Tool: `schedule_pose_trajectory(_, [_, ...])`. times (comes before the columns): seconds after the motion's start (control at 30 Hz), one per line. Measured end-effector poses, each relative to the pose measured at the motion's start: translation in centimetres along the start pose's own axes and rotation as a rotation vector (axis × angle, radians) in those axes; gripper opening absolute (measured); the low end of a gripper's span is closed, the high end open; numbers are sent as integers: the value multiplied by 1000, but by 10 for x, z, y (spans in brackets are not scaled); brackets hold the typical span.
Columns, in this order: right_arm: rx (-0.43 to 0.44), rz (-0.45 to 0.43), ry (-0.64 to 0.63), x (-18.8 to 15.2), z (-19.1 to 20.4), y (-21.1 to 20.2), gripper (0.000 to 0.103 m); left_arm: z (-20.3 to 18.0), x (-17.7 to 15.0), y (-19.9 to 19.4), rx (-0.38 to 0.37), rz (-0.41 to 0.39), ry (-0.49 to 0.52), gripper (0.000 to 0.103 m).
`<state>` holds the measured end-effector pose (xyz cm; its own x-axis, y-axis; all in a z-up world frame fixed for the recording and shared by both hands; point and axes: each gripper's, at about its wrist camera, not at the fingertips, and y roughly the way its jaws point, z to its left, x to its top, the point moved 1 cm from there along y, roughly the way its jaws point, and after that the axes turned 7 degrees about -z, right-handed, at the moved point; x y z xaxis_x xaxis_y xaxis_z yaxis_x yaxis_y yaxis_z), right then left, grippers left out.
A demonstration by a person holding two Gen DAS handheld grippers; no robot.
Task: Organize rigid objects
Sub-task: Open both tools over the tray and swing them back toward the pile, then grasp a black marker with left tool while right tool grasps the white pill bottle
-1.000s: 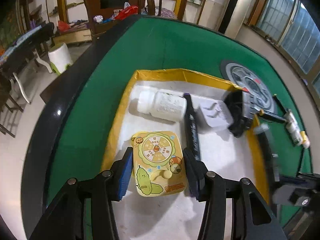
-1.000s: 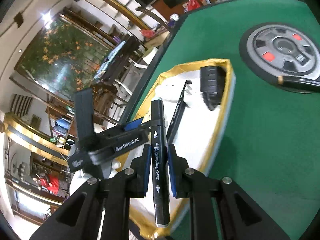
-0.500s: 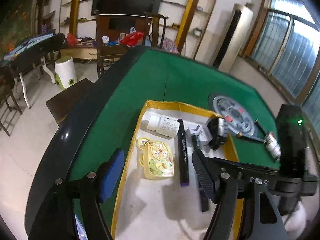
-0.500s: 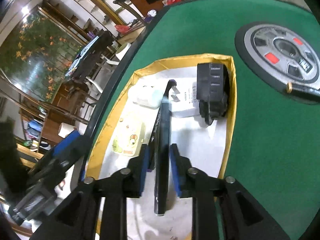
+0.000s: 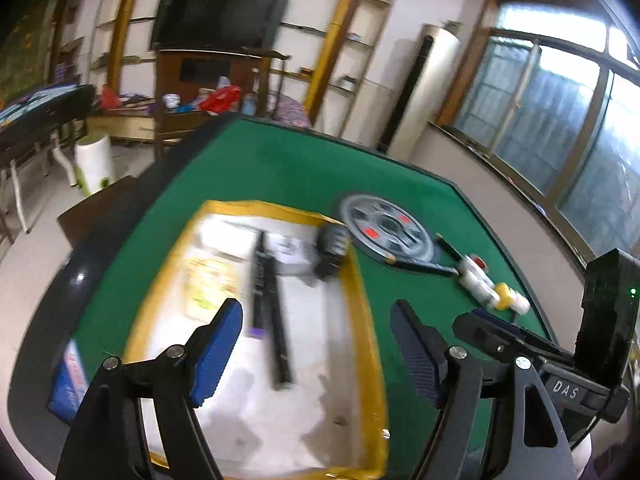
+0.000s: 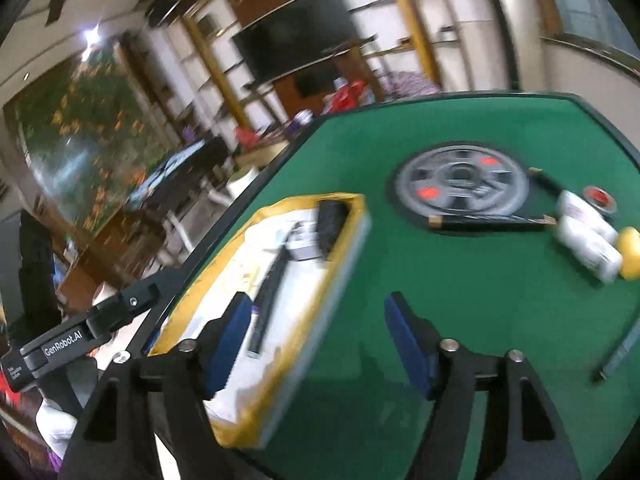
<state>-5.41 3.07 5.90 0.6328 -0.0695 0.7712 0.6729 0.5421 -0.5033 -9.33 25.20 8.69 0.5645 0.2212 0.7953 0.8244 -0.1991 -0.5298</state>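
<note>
Above the green tabletop (image 5: pixel 288 168), hovering with jaws spread wide and gripping nothing: left gripper (image 5: pixel 316 346), its blue pads (image 5: pixel 216 344) framing the near half of the yellow-rimmed tray (image 5: pixel 362 320). Lying lengthwise on the tray's white floor, side by side and touching: two black markers (image 5: pixel 268 300), the purple end of one pointing toward the camera. Resting to their left, blurred: a yellow cartoon-printed card (image 5: pixel 206 280); sitting at the far end, a white bottle (image 5: pixel 224 236), a white adapter (image 5: pixel 292 254) and a black block (image 5: pixel 332 250) against the far right corner. Lying outside the tray on the felt near the left edge: a blue packet (image 5: pixel 68 376). Hanging just right of the tray over bare felt, jaws likewise parted and empty: right gripper (image 6: pixel 316 344), its left pad (image 6: pixel 228 340) overlapping the tray's rim in the right wrist view. Sitting well beyond, set into the tabletop centre: a round grey dial with red patches (image 6: pixel 460 182). Lying across its near edge: a dark pen with a gold tip (image 6: pixel 488 220). Clustering farther right: white bottles (image 6: pixel 584 232), a yellow cap (image 6: pixel 630 252) and a red-topped lid (image 6: pixel 598 196). Showing at the right edge of the felt: a thin dark stick (image 6: pixel 618 352), too blurred for naming.
</note>
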Motion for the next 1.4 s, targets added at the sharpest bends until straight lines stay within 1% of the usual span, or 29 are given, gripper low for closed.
schedule_pose_trajectory(0.13, [-50, -18, 82, -13, -39, -25, 71, -31, -13, 1, -37, 31, 46, 80])
schedule_pose_trajectory(0.3, [-70, -48, 162, -17, -72, -45, 71, -59, -24, -1, -69, 61, 81, 79])
schedule_pose_trajectory(0.67, [-74, -92, 252, -21, -109, -66, 71, -107, -35, 2, -88, 88, 205, 79])
schedule_pose_trajectory(0.83, [-98, -108, 325, -27, -136, -76, 72, -126, -46, 15, -110, 136, 233, 79])
schedule_pose_trajectory(0.9, [-110, -130, 348, -27, -150, -83, 72, -136, -51, 22, -124, 158, 247, 79])
schedule_pose_trajectory(1.0, [-159, -193, 377, -25, -177, -102, 72, -155, -62, 34, -164, 192, 266, 79])
schedule_pose_trajectory(1.1, [-242, -256, 407, -22, -211, -119, 72, -175, -73, 50, -189, 240, 298, 79])
schedule_pose_trajectory(1.2, [-308, -299, 440, -16, -246, -128, 72, -198, -83, 71, -206, 293, 327, 79])
schedule_pose_trajectory(1.3, [-339, -320, 459, -9, -271, -128, 72, -224, -91, 93, -204, 327, 373, 79])
schedule_pose_trajectory(1.4, [-352, -346, 492, -10, -291, -131, 72, -250, -98, 112, -223, 352, 418, 79])
